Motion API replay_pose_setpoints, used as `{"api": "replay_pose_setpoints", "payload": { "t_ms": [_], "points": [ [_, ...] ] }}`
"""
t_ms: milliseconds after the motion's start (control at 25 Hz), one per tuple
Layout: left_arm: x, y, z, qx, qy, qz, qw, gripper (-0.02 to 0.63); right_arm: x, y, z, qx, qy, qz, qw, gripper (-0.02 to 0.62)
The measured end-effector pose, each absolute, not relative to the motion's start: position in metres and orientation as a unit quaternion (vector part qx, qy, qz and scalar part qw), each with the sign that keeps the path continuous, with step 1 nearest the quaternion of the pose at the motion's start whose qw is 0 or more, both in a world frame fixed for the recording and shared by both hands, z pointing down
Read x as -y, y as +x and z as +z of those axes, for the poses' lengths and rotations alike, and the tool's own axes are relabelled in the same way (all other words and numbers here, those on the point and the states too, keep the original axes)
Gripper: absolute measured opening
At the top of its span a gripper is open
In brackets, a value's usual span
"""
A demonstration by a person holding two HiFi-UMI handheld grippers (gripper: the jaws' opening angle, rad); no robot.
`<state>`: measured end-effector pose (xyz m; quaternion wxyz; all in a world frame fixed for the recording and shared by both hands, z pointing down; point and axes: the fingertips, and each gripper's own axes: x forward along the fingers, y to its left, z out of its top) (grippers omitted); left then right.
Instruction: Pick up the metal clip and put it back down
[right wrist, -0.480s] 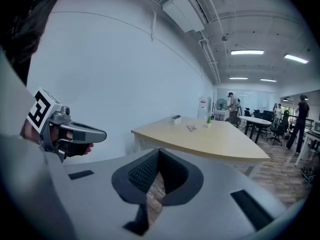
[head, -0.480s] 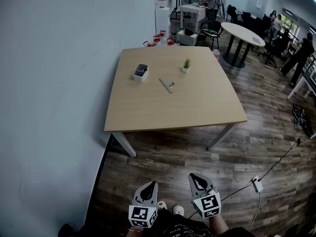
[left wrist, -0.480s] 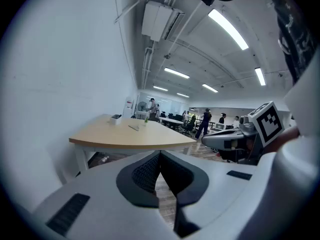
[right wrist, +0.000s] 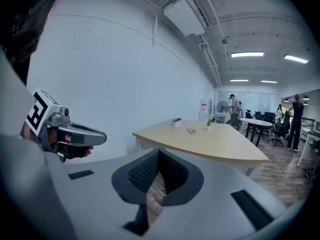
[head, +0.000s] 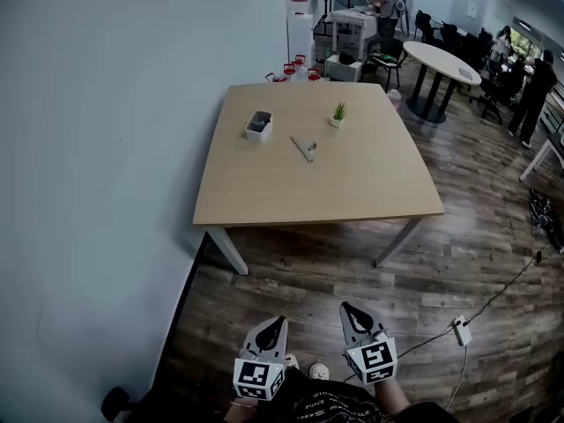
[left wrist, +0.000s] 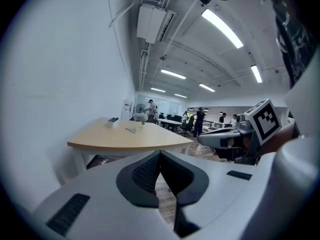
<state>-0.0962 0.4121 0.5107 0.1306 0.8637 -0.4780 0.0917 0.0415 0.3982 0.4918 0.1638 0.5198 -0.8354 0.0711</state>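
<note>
Closure marks both tools: the left tool and the right tool sit low by the person's waist, each with its jaws pressed together on nothing, aimed toward the counter. The metal clip lies on the counter's far half, well apart from either tool, a little nearer than the white box and the small potted plant

Likely trouble starts with those shut jaws: if a tool arrives still closed, its tip would only shove the clip across the smooth top. The clip looks thin and low, so pads coming in too high could skate over it, and a pinch on one edge could let it twist or spring free. A long reach over the counter risks brushing the box or tipping the plant. On the right a cable runs to a power strip on the floor, a snag for feet while stepping closer

Each tool has a matte pale-grey shell, rounded, with dark pads of fine gridded texture meeting in a V-shaped hollow. The counter is light wood-look board, flat and nearly square, on slanted white legs. The clip appears grey, wedge-shaped and slightly shiny; its finer form is too small to tell. The floor is dark planking
</note>
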Motion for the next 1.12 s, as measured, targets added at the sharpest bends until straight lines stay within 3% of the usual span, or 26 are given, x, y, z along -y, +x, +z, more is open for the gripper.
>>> {"api": "replay_pose_setpoints", "payload": {
  "t_ms": [160,200,240,320,360,440,1120],
  "points": [
    [-0.409,-0.098,0.509,0.481,0.862,0.082,0.135,0.011,-0.393,0.050,0.493,0.827,0.534,0.088,0.152,0.017],
    [-0.408,-0.099,0.509,0.480,0.863,0.078,0.137,0.014,-0.392,0.050,0.493,0.828,0.533,0.093,0.151,0.043],
    [-0.407,-0.100,0.508,0.477,0.864,0.074,0.140,0.045,-0.391,0.050,0.493,0.829,0.530,0.098,0.149,0.108],
    [-0.407,-0.099,0.507,0.467,0.870,0.071,0.142,0.187,-0.390,0.050,0.495,0.830,0.528,0.108,0.145,0.226],
    [-0.406,-0.100,0.508,0.463,0.872,0.072,0.141,0.230,-0.389,0.051,0.496,0.829,0.529,0.112,0.145,0.261],
    [-0.402,-0.102,0.512,0.456,0.876,0.079,0.138,0.256,-0.387,0.050,0.498,0.826,0.532,0.117,0.146,0.288],
    [-0.347,-0.124,0.540,0.425,0.885,0.094,0.164,0.273,-0.335,0.029,0.525,0.811,0.548,0.137,0.149,0.299]
  ]
}}
